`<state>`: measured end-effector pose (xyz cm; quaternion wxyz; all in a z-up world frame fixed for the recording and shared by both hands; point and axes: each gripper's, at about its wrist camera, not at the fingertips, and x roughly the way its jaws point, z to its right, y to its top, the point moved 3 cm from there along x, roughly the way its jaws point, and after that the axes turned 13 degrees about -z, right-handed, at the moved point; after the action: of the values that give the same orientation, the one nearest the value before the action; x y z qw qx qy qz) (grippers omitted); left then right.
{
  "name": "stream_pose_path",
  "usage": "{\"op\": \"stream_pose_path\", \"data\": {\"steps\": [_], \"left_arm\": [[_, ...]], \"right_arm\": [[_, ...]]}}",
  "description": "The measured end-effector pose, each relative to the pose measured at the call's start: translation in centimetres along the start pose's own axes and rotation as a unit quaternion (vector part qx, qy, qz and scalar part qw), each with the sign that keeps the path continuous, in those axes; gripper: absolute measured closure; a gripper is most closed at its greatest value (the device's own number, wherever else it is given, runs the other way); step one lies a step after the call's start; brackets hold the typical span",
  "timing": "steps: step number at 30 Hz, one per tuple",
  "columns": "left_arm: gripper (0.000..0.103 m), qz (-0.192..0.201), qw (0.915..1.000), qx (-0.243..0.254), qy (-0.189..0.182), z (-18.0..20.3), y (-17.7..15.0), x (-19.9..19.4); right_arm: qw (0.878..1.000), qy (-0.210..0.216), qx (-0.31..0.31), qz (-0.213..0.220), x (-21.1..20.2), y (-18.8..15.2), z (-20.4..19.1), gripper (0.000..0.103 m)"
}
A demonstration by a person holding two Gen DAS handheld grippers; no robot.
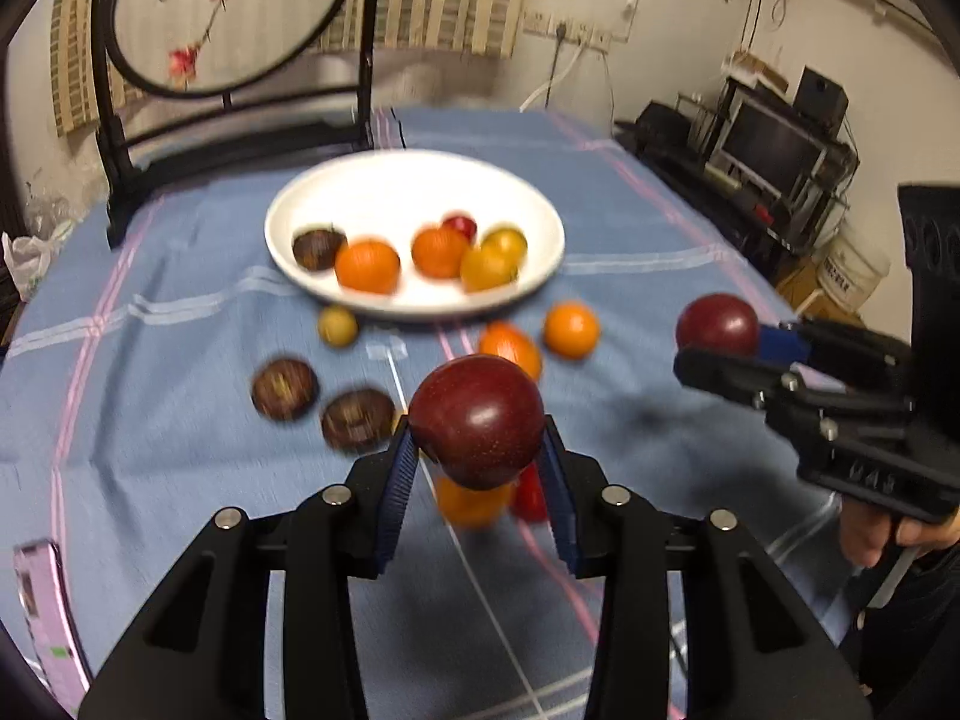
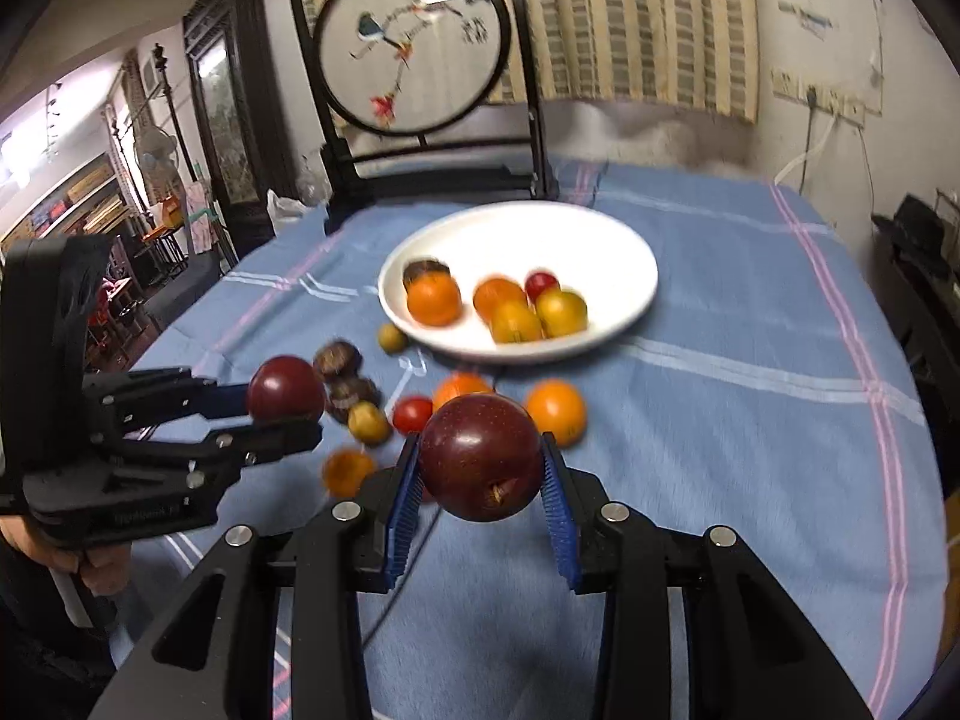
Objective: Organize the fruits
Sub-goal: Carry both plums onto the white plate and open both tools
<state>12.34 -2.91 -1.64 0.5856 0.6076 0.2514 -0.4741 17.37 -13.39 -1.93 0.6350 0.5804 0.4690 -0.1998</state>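
**Both grippers hold a dark red fruit above the cloth**

In the left wrist view, the left gripper (image 1: 477,444) sits at lower centre, its blue pads clamped on a dark red plum (image 1: 477,420) held clear of the blue cloth (image 1: 180,300). At the right edge of that frame the right gripper (image 1: 717,342) grips a second plum (image 1: 717,324), with a hand (image 1: 870,534) below it on the handle.

In the right wrist view the same second plum (image 2: 480,456) fills the lower centre between the right gripper's pads, stem end facing the camera, and the left gripper with its plum appears at middle left.

The white plate (image 1: 336,192) lies at upper centre of the left view. In it are orange fruits, two yellow ones, a small red one and a dark brown one, bunched at the near side.

Loose fruit lies on the cloth between plate and grippers: two brown ones (image 1: 285,389) at left of centre, a small yellowish one (image 1: 337,326) just beside the plate rim, and two orange ones (image 1: 571,330) right of centre. An orange and a red fruit show partly beneath the left gripper's plum.

A round embroidered screen (image 1: 228,6) stands behind the plate, upper left.
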Motion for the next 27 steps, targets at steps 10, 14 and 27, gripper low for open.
{"op": "stream_pose_path", "data": {"steps": [10,14,27], "left_arm": [[0.064,0.026,0.9978,-0.053,0.031,-3.8,8.7,1.9],[0.064,0.007,0.9964,-0.074,0.041,-5.2,11.1,4.9],[0.045,0.008,0.9898,-0.131,0.056,-7.5,13.1,9.0]], "right_arm": [[0.999,-0.032,-0.028,0.021,2.1,6.0,-0.4,0.065],[0.999,-0.042,-0.019,0.004,5.4,8.5,0.3,0.065],[0.998,-0.053,0.033,0.001,11.2,11.8,2.9,0.053]]}}
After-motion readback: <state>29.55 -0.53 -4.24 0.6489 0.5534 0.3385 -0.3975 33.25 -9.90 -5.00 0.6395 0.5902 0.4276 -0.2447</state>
